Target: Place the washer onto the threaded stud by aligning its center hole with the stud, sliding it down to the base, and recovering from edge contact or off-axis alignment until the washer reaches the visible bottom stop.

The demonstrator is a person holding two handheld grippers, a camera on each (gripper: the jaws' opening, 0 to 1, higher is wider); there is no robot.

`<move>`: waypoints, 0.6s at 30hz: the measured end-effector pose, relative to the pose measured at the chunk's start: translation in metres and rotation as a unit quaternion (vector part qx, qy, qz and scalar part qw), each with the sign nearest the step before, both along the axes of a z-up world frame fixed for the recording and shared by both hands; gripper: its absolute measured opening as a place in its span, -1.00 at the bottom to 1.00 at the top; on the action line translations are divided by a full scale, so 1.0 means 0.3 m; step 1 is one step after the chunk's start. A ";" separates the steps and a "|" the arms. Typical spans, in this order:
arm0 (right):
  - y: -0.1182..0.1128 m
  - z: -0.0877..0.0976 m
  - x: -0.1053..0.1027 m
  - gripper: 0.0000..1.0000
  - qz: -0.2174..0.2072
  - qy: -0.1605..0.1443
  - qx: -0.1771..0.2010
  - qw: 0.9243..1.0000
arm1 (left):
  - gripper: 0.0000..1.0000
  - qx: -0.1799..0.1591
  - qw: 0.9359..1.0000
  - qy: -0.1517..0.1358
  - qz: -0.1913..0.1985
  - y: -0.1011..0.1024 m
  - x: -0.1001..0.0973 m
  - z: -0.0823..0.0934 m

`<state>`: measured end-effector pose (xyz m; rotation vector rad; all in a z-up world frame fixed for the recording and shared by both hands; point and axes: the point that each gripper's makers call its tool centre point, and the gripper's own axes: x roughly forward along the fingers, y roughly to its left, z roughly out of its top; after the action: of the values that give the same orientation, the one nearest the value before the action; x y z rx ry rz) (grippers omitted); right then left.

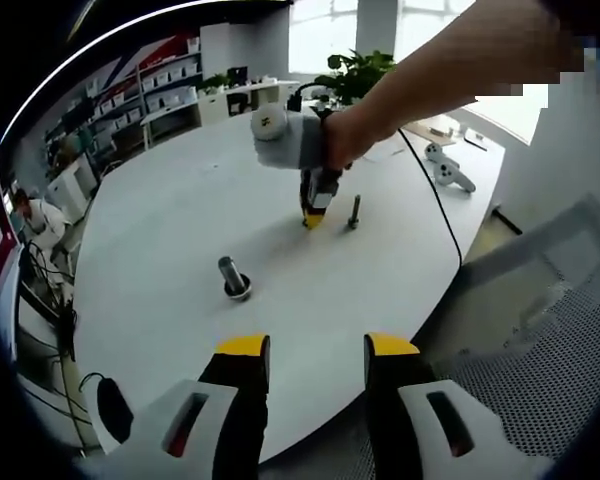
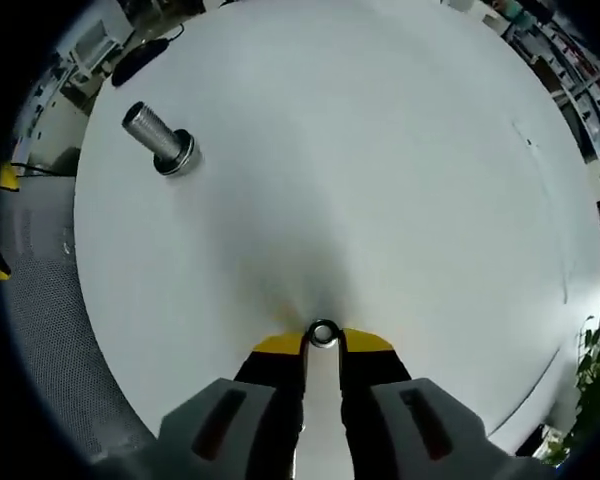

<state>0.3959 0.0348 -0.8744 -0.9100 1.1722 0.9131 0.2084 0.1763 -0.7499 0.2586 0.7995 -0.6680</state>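
From my left gripper (image 1: 317, 347) I look across a big white round table (image 1: 180, 250), and its yellow-tipped jaws stand apart with bare tabletop between them, released and holding nothing. Ahead of those jaws the stud (image 1: 232, 275) stands upright on its wide base, near the table's middle. Farther back I see my right gripper (image 1: 313, 217) come down to the surface, a hand (image 1: 345, 140) wrapped round its grey body, its yellow tips at the tabletop. Just beside those tips a dark bolt (image 1: 354, 211) stands on end. Two white controllers (image 1: 447, 168) lie near the far edge, with a potted plant (image 1: 355, 72) and shelves (image 1: 150, 95) beyond the table.

In the right gripper view the jaws are drawn close with only a narrow gap, and the washer (image 2: 323, 333) sits pinched between the yellow tips, clenched on it right at the table (image 2: 400, 150). I cannot tell whether the washer still touches the surface. The stud (image 2: 158, 138) is well apart from it, up toward the left of that view, leaning in the fisheye, its threaded shaft bare above the base
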 end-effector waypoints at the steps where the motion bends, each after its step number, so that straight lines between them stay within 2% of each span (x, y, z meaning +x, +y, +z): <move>1: -0.001 0.004 -0.013 -0.72 -0.007 -0.001 0.003 1.000 | -0.28 0.000 1.000 0.000 0.000 0.000 0.000 0.000; 5: -0.006 0.008 -0.021 -0.73 -0.044 0.003 0.030 0.999 | -0.28 -0.002 1.000 -0.002 -0.002 -0.005 0.001 0.005; 9: -0.015 0.009 -0.038 -0.73 -0.039 0.001 0.023 0.999 | -0.28 -0.003 1.000 -0.001 0.000 -0.002 0.000 0.003; 15: 0.003 0.081 -0.067 -0.73 -0.040 -0.012 0.043 0.998 | -0.28 -0.008 1.000 -0.005 0.002 -0.004 0.007 0.012; 18: -0.020 0.110 -0.064 -0.73 -0.061 -0.014 0.056 0.996 | -0.28 -0.005 1.000 -0.005 0.002 -0.002 0.007 0.011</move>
<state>0.3767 0.0288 -0.8412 -0.7500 1.1277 0.8560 0.2103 0.1757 -0.7465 0.2507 0.7858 -0.6661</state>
